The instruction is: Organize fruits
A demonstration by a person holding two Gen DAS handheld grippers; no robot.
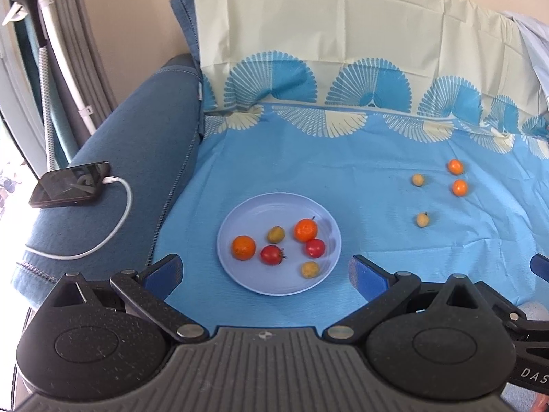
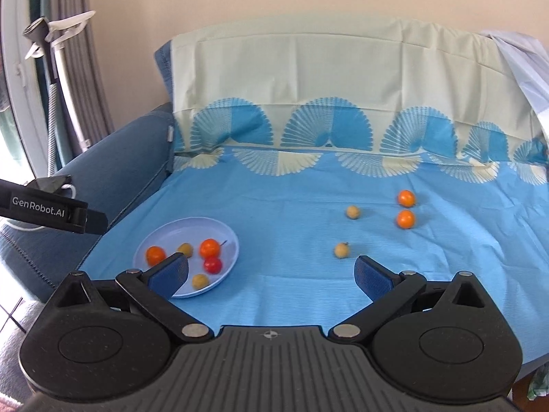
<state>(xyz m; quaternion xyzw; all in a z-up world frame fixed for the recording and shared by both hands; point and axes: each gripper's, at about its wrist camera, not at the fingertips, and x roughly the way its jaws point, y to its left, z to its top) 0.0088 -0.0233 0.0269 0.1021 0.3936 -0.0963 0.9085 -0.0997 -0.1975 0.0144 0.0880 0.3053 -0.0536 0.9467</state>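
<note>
A pale blue plate lies on the blue cloth and holds several small fruits: orange ones, red ones and yellowish ones. Loose on the cloth to the right lie two orange fruits and two yellowish fruits. My left gripper is open and empty, just in front of the plate. My right gripper is open and empty, with the plate behind its left finger and the nearest yellowish fruit just beyond its right finger.
The cloth covers a blue sofa seat and backrest. A phone with a white cable lies on the left armrest. A stand and curtains are at the far left. The left gripper's body shows in the right wrist view.
</note>
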